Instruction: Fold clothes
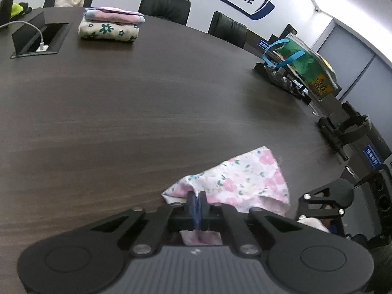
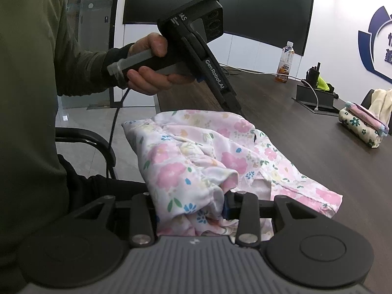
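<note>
L gripper (image 1: 198, 202) nearest the lens: jaws pressed together, pinching an edge of the pink floral garment (image 1: 241, 183), which lies just ahead & to its right on the dark table (image 1: 147, 112). R gripper (image 2: 196, 205) part-closed on a bunched fold of the same cloth. Folded stack (image 1: 110, 25) far ahead-left of L gripper. Person's hand (image 2: 149, 66) holds L gripper's handle.

A dark brown wood-grain bench (image 1: 147, 103) carries a recessed black cable box (image 1: 39, 39) with a white charging cable (image 1: 36, 30) plugged in. Black office chairs (image 1: 164, 5) stand behind it. An orange drink bottle with a white cap (image 2: 285, 61) stands far across the bench, below a large dark wall screen (image 2: 245, 5).
</note>
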{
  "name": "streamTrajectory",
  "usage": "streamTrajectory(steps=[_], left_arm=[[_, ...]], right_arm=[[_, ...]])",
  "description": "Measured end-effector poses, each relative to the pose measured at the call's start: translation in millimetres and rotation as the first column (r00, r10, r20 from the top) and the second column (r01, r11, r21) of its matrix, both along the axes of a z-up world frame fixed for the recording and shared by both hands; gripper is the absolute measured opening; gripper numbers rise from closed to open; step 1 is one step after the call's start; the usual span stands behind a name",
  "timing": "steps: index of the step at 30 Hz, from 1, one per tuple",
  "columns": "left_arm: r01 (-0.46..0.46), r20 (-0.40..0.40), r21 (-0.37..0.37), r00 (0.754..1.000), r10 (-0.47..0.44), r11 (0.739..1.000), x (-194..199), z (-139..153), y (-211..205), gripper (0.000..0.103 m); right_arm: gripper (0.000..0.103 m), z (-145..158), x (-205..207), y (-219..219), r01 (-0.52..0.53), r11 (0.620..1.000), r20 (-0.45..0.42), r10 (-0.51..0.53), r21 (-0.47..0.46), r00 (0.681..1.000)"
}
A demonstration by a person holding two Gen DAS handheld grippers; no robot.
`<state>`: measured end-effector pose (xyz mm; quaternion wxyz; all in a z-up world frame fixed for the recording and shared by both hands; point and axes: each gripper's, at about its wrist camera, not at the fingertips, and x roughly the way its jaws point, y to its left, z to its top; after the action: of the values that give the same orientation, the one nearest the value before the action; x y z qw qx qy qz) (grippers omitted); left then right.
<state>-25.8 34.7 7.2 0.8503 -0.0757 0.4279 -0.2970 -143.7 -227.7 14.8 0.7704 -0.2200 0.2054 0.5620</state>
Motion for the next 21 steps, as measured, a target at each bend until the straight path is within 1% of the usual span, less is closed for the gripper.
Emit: streamTrajectory(steps=[1,3,4,5,7,8,10,12,13,16,17,18,19,20,21], left_arm=[[-0.012,0.012,0.017,1.0,0.012,1.0,0.4,-0.4,2.4,0.0],[-0.069,0.053,0.051,0.996,0.066,0.996,2.4,0.2,7.8,0.0],[-0.09,0.062,0.057,0.994,0.087,0.994,4.5,0.4,11.3,0.0],[-0.1,0.057,0.048,0.994,0.098,0.994,6.7,0.3,14.6,0.0],[-0.104,0.035,-0.004,0.994,0.104,0.995,7.0,3.3,22.0,0.0],[-0.085,0.016,-0.033,0.996,0.085,0.996,5.6,5.7,24.2,0.001],[-0.045,-0.018,-0.095,0.999,0.043,0.995,1.6,10.2,27.2,0.013],[-0.026,-0.039,-0.119,0.999,0.022,0.993,-2.2,10.9,22.1,0.037],[-0.017,-0.043,-0.115,0.999,0.012,0.993,-3.5,10.1,18.3,0.039],[-0.007,-0.07,-0.076,0.998,0.002,0.997,-5.2,5.9,7.7,0.038],[-0.009,-0.072,-0.081,0.997,0.003,0.997,-5.6,5.4,7.1,0.037],[-0.01,-0.073,-0.087,0.997,0.004,0.996,-5.9,5.1,6.9,0.034],[-0.009,-0.072,-0.09,0.997,0.003,0.996,-6.6,4.6,5.6,0.027],[-0.008,-0.069,-0.088,0.998,0.002,0.996,-6.3,3.7,4.0,0.003],[-0.007,-0.067,-0.084,0.998,0.002,0.996,-5.9,2.7,2.2,0.0]], right_arm=[[0.037,0.0,-0.3,0.1,0.002,1.0,0.0,-0.002,0.0,1.0],[0.037,0.2,-1.2,0.7,0.004,1.0,0.002,-0.004,-0.002,1.0],[0.037,0.2,-1.5,1.1,0.005,1.0,0.001,-0.005,-0.002,1.0],[0.037,0.3,-1.7,1.4,0.006,1.0,0.0,-0.006,-0.002,1.0],[0.037,0.5,-2.4,2.5,0.009,1.0,0.0,-0.009,-0.005,1.0],[0.037,0.7,-2.7,3.1,0.012,1.0,0.001,-0.012,-0.006,1.0],[0.037,1.4,-3.9,4.0,0.02,1.0,0.003,-0.02,-0.01,1.0],[0.038,2.5,-6.7,4.4,0.025,0.999,0.014,-0.025,-0.021,1.0],[0.041,3.1,-9.3,5.1,0.029,0.999,0.027,-0.028,-0.029,0.999],[0.045,4.4,-16.1,4.6,0.045,0.999,0.056,-0.043,-0.021,0.997],[0.047,4.8,-17.6,3.8,0.055,0.998,0.066,-0.054,-0.013,0.996],[0.049,5.3,-19.1,3.0,0.065,0.998,0.072,-0.064,-0.007,0.995],[0.055,6.2,-21.1,1.9,0.072,0.997,0.082,-0.072,-0.002,0.994],[0.062,6.9,-24.2,1.3,0.078,0.997,0.101,-0.078,0.002,0.992],[0.065,7.6,-27.2,1.3,0.079,0.997,0.122,-0.079,0.005,0.989]])
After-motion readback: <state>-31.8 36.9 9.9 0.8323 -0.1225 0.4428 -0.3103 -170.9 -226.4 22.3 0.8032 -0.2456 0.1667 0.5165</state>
